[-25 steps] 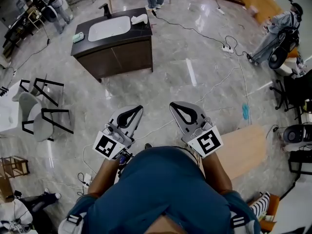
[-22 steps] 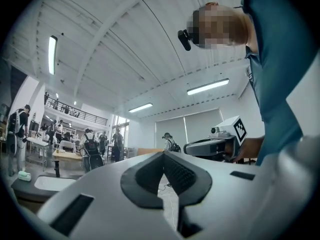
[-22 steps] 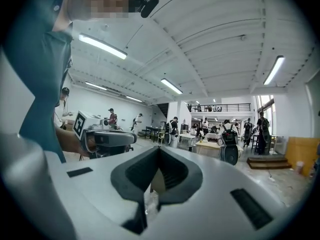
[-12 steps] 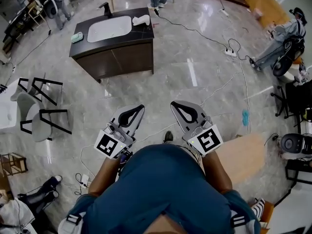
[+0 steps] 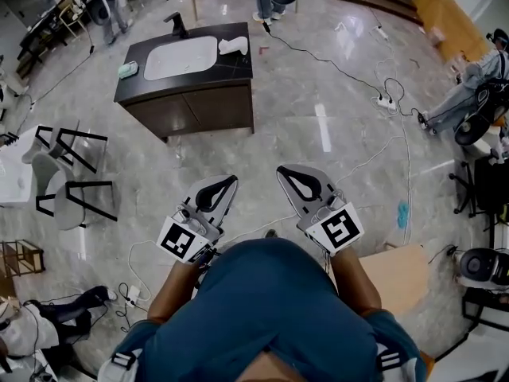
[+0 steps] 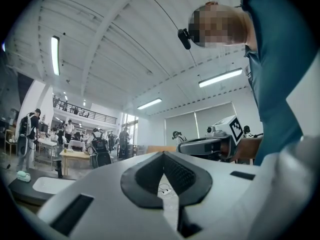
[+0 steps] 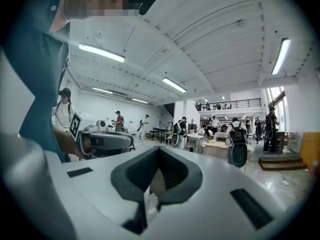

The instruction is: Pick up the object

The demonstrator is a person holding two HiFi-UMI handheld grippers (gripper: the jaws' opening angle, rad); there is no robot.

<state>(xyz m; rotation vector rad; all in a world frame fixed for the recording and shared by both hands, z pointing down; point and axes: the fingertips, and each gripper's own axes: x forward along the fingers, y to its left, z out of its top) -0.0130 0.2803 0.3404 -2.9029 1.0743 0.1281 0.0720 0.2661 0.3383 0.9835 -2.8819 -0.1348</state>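
Note:
A dark vanity cabinet (image 5: 199, 106) with a white sink (image 5: 180, 57) stands on the marble floor ahead. On its top lie a white object (image 5: 232, 46) at the right end and a small green item (image 5: 127, 70) at the left, with a black faucet (image 5: 176, 24) behind the basin. My left gripper (image 5: 227, 182) and right gripper (image 5: 285, 173) are held side by side at waist height, pointing level toward the cabinet and well short of it. Both are shut with nothing between the jaws. The left gripper view shows its closed tips (image 6: 163, 154) and the cabinet (image 6: 25, 190) low at the left.
Black-framed chairs (image 5: 73, 173) stand at the left. Cables (image 5: 350, 70) and a power strip (image 5: 387, 100) cross the floor at the right, near a blue scrap (image 5: 402, 212). A wooden board (image 5: 394, 275) lies by my right side. Other people work around the hall.
The cabinet has slid lower and larger in the head view as I walk toward it. Both grippers keep their pose and stay shut.

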